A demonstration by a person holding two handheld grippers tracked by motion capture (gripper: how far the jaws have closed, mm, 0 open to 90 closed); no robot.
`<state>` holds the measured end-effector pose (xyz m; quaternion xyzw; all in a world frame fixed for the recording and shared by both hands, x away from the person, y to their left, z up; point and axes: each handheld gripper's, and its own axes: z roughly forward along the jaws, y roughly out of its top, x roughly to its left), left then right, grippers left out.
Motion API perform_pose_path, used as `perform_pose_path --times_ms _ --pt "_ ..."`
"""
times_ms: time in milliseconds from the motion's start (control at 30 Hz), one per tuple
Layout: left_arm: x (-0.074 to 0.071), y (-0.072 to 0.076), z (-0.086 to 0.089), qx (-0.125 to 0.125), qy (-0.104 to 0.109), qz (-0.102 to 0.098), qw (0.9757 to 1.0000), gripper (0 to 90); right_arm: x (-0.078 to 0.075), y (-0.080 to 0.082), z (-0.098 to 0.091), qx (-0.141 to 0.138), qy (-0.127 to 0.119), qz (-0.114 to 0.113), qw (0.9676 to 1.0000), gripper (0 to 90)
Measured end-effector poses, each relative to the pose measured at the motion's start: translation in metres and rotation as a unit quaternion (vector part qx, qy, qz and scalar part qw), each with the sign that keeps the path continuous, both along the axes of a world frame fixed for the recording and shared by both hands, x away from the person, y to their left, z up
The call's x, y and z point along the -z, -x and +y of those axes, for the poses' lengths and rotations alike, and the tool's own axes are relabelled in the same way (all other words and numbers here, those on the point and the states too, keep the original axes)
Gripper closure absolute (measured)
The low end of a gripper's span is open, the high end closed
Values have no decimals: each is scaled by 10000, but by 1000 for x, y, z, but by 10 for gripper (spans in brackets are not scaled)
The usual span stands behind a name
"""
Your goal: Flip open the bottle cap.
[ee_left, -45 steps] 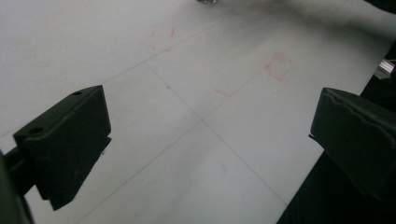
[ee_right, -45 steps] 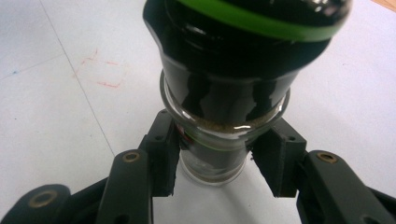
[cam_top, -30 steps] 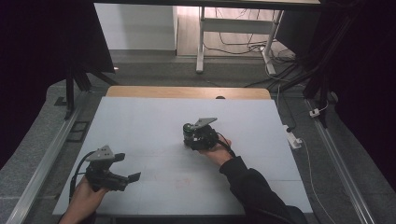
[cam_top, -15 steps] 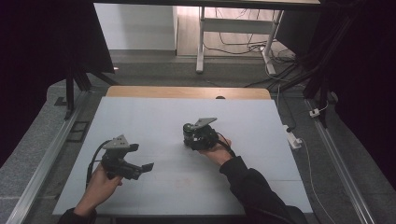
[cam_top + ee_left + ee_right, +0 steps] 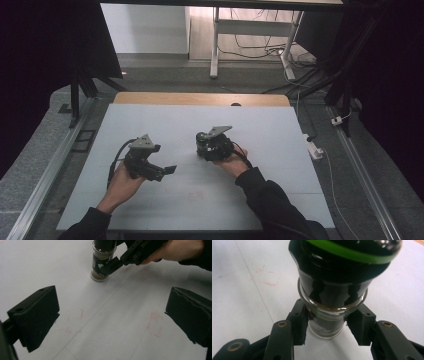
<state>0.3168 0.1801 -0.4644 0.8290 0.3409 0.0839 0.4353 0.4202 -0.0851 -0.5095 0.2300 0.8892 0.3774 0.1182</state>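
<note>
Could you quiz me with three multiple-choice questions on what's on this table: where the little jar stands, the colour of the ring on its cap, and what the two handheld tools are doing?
1. The spice jar stands:
A. on the white table
B. on the floor
C. on a shelf

2. The cap's ring is:
A. red
B. green
C. yellow

3. The left gripper is:
A. shut on the jar
B. open and empty
C. holding a cloth

Answers: 1 A, the jar's base rests on the tabletop. 2 B, a green band circles the black cap. 3 B, its jaws stand wide apart; the right gripper clasps the jar.

The spice jar carries a dark green label, its print too small to read.
</note>
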Motion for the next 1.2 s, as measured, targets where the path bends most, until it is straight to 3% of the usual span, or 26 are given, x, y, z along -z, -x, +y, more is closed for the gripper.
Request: perform_pose_path --times_ms 367,933,1067,1200 --pt "2 -26 -23 343 -86 -57 9994 6 0 0 0 -7 10 -1 10000 525" --pt "6 -59 -48 346 -208 -123 9991 6 0 0 0 -10 15 -5 10000 524" --pt "9 -65 -51 311 -329 -170 9988 55 0 0 0 -5 8 1 10000 525" --pt "9 -66 -51 341 -332 -218 9986 235 0 0 0 -8 12 -2 10000 525"
